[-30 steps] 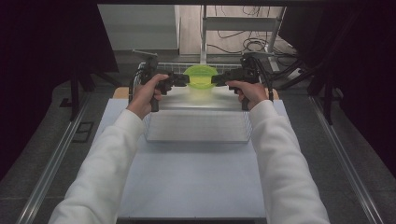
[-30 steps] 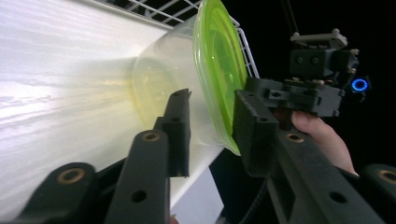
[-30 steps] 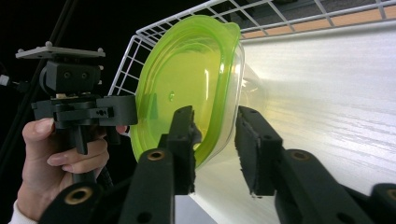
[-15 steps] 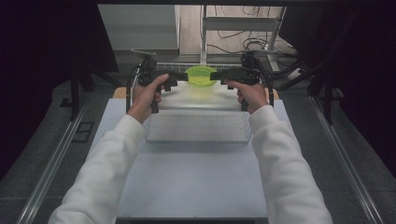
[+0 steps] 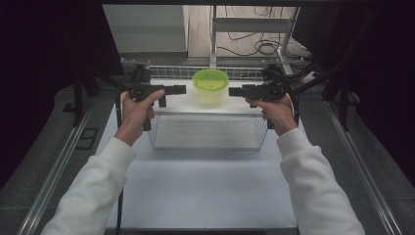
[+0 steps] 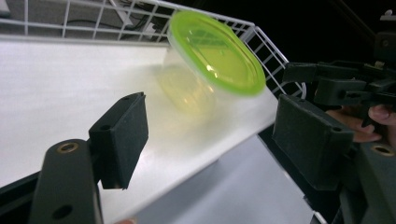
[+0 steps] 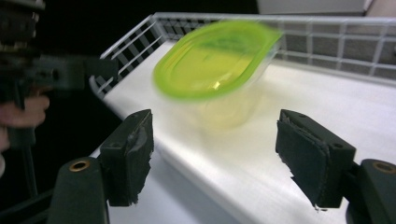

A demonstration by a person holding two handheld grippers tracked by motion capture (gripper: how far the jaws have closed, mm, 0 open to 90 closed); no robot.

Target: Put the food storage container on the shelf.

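White laminate covers the bench, and on it stands a wire rack whose flat white shelf forms an upper level with a low wire rail along the back. On that shelf, near the middle and close to the rail, sits a clear tub with a lime-green lid, upright and free of both tools.

At the tub's left the left gripper points inward with its jaws spread wide and nothing between them; they have just been opening. The right gripper mirrors it on the other side, jaws likewise wide and empty, also just opened. In each gripper view the tub stands ahead of the pads, clear of them.

My judgement is that the tub has been set down and let go. The risk now lies in the retreat: a jaw swinging sideways could clip the lid or wall and skid the light tub toward the shelf's front edge, which has no rail. A trailing cable catching the wire rack could jolt it too.
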